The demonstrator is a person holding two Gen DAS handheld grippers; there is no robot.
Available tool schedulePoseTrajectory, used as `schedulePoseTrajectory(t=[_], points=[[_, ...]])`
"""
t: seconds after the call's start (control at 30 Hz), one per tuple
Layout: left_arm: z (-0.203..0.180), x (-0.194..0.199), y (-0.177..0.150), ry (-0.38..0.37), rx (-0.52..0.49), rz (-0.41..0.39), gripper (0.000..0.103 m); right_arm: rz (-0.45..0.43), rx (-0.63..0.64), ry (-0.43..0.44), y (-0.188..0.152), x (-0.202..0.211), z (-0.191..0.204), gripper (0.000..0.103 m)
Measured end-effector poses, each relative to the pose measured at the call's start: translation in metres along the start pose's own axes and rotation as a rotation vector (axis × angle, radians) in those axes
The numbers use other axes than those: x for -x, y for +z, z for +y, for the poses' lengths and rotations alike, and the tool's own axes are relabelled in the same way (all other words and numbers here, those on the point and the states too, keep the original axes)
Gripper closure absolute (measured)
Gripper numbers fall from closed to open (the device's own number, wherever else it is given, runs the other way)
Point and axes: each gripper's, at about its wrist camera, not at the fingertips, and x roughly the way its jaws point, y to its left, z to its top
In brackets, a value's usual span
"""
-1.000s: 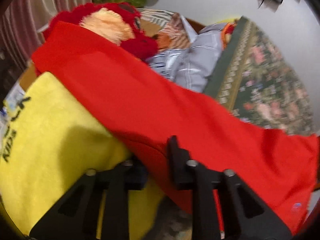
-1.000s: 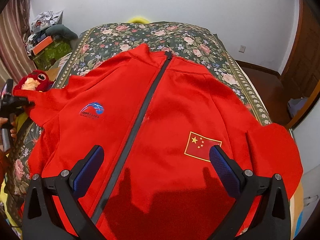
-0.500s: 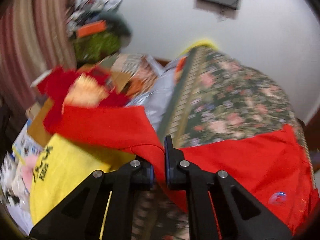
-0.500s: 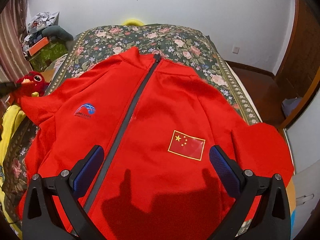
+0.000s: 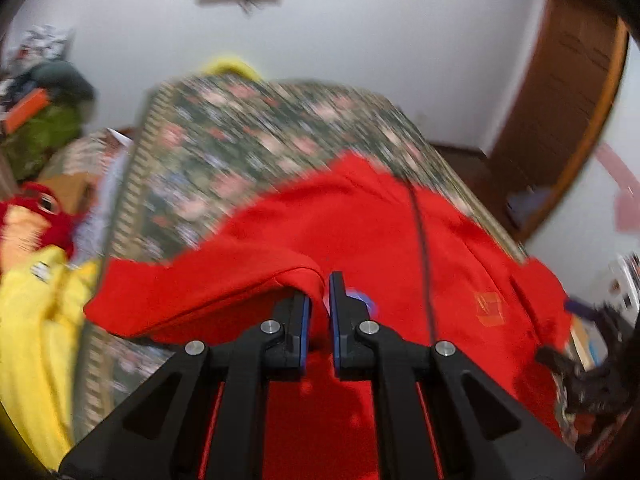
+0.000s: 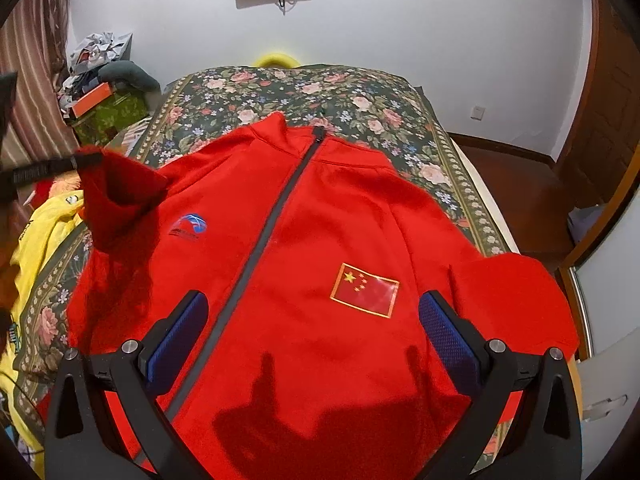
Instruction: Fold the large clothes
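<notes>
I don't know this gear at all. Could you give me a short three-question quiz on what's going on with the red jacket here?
1. True or false: the right gripper is clamped on the red jacket.
2. Which part of the jacket does the left gripper hold: A collar, B sleeve, C zipper?
3. Fill in: the jacket lies on a bed with a ____ bedspread.

Key: 1 false, it hangs open above it. 2 B, the sleeve. 3 floral.

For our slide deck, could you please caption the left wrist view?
Left gripper pinches the red jacket's sleeve, lifting it over the floral bed.
</notes>
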Motion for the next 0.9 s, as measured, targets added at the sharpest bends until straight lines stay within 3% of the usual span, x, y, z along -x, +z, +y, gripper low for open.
schedulePoseTrajectory(t=[0.17,0.3,0.4,0.47,0.5,0.63,0.8,0.9], points=[[-0.026,-0.044,-0.039,-0.029,-0.019,0.139,0.095,0.036,-0.042,0.01,-0.006,0.003,-0.011,0.0],[-0.019,-0.06,-0.063,-0.053,0.046,0.182,0.094,0.053,-0.042,0.017,-0.009,0.01,-0.012,0.0],[-0.005,-0.063,-0.072,-0.056,0.115,0.208,0.091,0.05,-0.022,0.004,-0.009,0.018,-0.009,0.0],[0.006,-0.059,-0.073,-0.059,0.155,0.223,0.081,0.047,-0.01,0.002,-0.006,0.023,-0.007,0.0],[0.014,-0.054,-0.073,-0.058,0.183,0.225,0.074,0.045,-0.008,0.001,-0.004,0.025,-0.006,0.0],[0.04,-0.029,-0.074,-0.063,0.249,0.195,0.068,0.032,-0.002,0.001,0.005,0.031,-0.002,0.0],[0.074,0.005,-0.07,-0.012,0.265,0.149,0.052,0.011,0.0,0.007,0.018,0.034,0.005,0.0],[0.097,0.022,-0.068,0.008,0.278,0.126,0.049,0.007,0.005,0.013,0.025,0.032,0.011,0.0]])
